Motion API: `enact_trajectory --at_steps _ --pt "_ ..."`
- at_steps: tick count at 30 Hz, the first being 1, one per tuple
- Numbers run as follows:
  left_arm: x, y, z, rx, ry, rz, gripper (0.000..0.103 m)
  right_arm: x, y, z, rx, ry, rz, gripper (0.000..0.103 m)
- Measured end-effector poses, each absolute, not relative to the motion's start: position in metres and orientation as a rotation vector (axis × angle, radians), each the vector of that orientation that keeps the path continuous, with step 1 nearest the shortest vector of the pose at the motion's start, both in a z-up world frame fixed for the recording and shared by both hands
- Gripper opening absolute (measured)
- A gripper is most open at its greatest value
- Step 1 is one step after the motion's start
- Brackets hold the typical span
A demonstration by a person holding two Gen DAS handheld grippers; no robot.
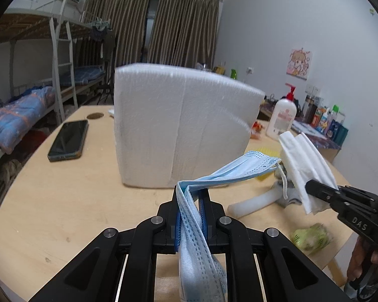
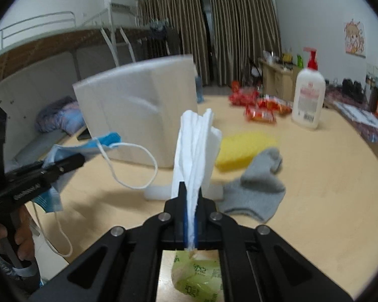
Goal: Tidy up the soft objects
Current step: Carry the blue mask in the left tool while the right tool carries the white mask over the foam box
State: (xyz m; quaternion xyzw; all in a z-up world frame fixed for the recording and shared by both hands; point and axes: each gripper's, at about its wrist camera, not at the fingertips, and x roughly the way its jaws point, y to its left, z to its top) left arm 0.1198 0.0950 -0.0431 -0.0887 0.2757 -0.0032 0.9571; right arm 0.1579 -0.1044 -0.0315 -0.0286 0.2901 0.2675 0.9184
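My left gripper (image 1: 192, 191) is shut on a blue surgical mask (image 1: 235, 170), held above the wooden table (image 1: 68, 188); the mask's white ear loops hang free in the right wrist view (image 2: 131, 161). My right gripper (image 2: 191, 188) is shut on a folded white tissue (image 2: 195, 146), which also shows in the left wrist view (image 1: 305, 161). A white foam box (image 1: 184, 130) stands just behind both. A grey sock (image 2: 259, 188), a yellow sponge (image 2: 244, 151) and a white foam strip (image 1: 252, 202) lie on the table to the right.
A black phone (image 1: 69, 139) lies at the table's left. A lotion pump bottle (image 2: 308, 95) and red snack packets (image 2: 259, 108) stand at the back right. A green tissue pack (image 2: 199, 274) lies below my right gripper. Bunk beds stand to the left.
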Motion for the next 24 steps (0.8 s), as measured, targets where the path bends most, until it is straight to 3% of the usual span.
enact_trajectory --at_steps 24 --pt "0.022 0.08 0.042 -0.095 0.295 0.055 0.013 0.061 -0.117 0.044 -0.031 0.319 0.654 0.005"
